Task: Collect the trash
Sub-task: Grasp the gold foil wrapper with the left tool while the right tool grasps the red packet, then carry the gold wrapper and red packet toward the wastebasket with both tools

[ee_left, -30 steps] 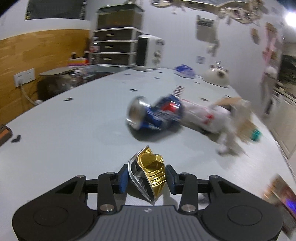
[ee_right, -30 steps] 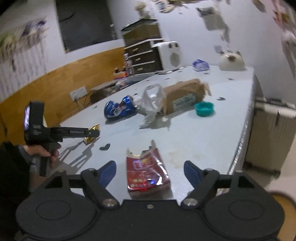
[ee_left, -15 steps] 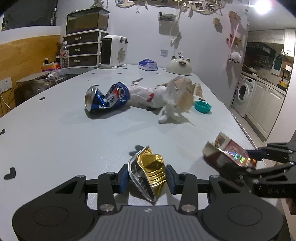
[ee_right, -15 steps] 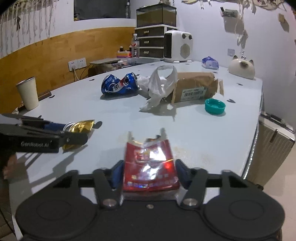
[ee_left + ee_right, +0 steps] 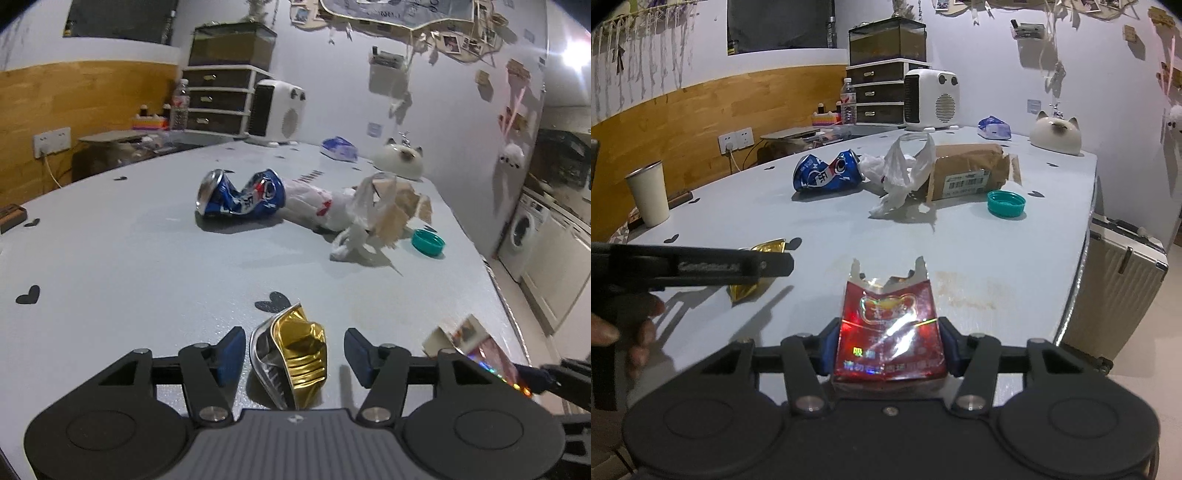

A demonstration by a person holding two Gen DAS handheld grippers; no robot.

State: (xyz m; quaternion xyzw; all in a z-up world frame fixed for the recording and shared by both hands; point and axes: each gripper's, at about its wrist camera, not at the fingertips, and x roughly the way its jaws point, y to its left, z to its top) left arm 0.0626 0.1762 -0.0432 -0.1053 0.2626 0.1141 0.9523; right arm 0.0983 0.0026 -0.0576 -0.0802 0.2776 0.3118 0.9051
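A crushed gold can (image 5: pixel 299 354) lies on the grey table (image 5: pixel 129 266) between the pads of my left gripper (image 5: pixel 294 341). Its jaws are opening, with a gap on each side of the can. My right gripper (image 5: pixel 888 343) is closing and its pads press a torn red foil packet (image 5: pixel 888 310) from both sides. The right wrist view shows the left gripper (image 5: pixel 768 264) over the gold can (image 5: pixel 753 288). Further back lie a crushed blue can (image 5: pixel 827 175), a white plastic bag (image 5: pixel 901 173), a brown cardboard package (image 5: pixel 971 173) and a teal cap (image 5: pixel 1006 203).
A white paper cup (image 5: pixel 648 194) stands at the table's left edge. A white heater (image 5: pixel 931 99), drawers and a cat-shaped jar (image 5: pixel 1058 133) sit at the back. A beige suitcase (image 5: pixel 1123 291) stands on the floor beside the table's right edge.
The left jaws have spread and let go of the gold can after carrying it across the table. The right jaws have shut on the red packet.
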